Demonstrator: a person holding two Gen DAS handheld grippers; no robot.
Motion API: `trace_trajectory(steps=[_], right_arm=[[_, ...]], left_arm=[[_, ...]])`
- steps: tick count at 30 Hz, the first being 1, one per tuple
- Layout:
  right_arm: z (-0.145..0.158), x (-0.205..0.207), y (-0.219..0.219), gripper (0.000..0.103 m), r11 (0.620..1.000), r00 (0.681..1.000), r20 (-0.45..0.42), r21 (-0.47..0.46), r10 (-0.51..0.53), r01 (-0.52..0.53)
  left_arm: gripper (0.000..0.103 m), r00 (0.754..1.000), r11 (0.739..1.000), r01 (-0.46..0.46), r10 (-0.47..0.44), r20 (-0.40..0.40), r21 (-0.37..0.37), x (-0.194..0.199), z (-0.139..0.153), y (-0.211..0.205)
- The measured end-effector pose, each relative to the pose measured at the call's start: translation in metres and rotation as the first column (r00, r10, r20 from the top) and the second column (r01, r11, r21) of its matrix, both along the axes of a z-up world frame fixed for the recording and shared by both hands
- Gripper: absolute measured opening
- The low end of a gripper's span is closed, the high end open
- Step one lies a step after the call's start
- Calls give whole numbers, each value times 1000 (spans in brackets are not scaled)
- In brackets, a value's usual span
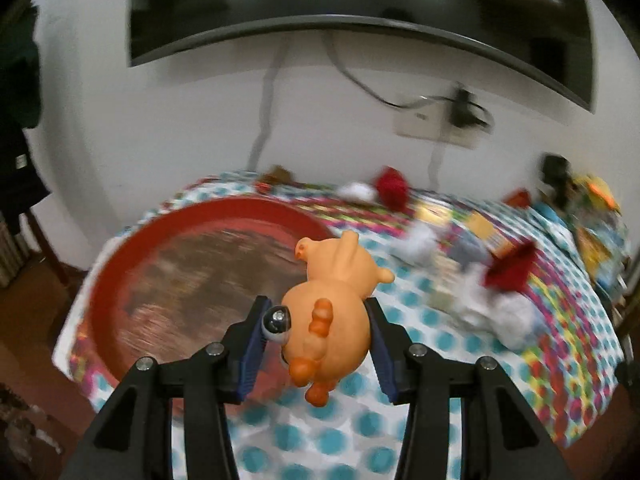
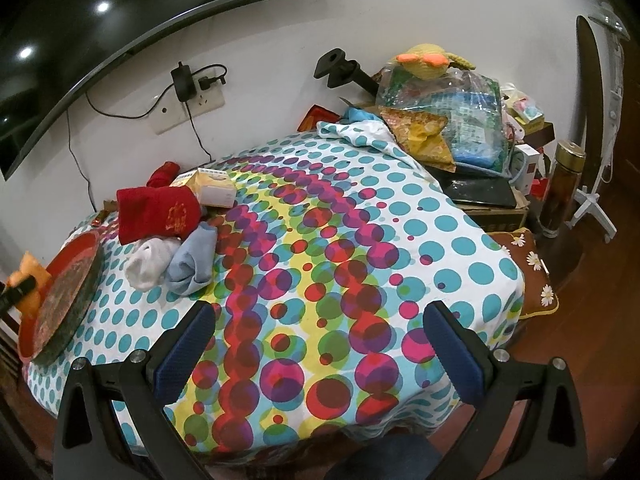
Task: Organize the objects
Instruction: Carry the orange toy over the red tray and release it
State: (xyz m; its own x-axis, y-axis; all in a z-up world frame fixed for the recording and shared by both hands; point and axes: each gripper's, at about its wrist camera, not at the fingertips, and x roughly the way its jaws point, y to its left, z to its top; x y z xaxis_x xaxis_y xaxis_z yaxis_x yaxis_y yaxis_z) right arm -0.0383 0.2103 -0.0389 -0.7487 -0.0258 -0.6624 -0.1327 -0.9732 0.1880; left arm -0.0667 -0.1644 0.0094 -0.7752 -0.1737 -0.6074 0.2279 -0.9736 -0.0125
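- Table under a dotted tablecloth
- Round red tray at its left edge
- Red cloth, white sock, blue sock, small carton

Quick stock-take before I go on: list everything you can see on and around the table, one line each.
Rubber toy: one, orange, clamped in left gripper beside the tray.
Tray: one, red rim, table's left end.
Red cloth: one, folded with gold print, near tray.
Socks: two bundles, white and pale blue, below the red cloth.
Small box: one, white-orange, behind the cloth.
Tablecloth: one, multicoloured dots.
Plastic bag pile: one, mixed colours, far right corner.
Knitted toy: one, yellow, atop the pile.
Flask: one, brown-gold, right of table.
Left gripper: closed on toy.
Right gripper: open, empty.
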Motion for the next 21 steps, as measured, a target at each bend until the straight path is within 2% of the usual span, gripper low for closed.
trace_trajectory(steps=[5, 11, 14, 21], right_arm=[[-1, 0, -2, 103, 1000, 1000, -2, 12, -1, 1], [-5, -1, -5, 103, 1000, 1000, 5, 26, -3, 2], [-10, -5, -11, 103, 999, 1000, 18, 45, 10, -11], [-17, -5, -30, 103, 995, 998, -36, 76, 61, -58]], left_arm=[[47, 992, 993, -121, 121, 24, 4, -11, 17, -74], [47, 968, 970, -236, 230, 95, 61, -28, 19, -149], [47, 961, 966, -254, 246, 129, 53, -40, 14, -169], [48, 950, 969, -246, 234, 209, 36, -90, -12, -186]])
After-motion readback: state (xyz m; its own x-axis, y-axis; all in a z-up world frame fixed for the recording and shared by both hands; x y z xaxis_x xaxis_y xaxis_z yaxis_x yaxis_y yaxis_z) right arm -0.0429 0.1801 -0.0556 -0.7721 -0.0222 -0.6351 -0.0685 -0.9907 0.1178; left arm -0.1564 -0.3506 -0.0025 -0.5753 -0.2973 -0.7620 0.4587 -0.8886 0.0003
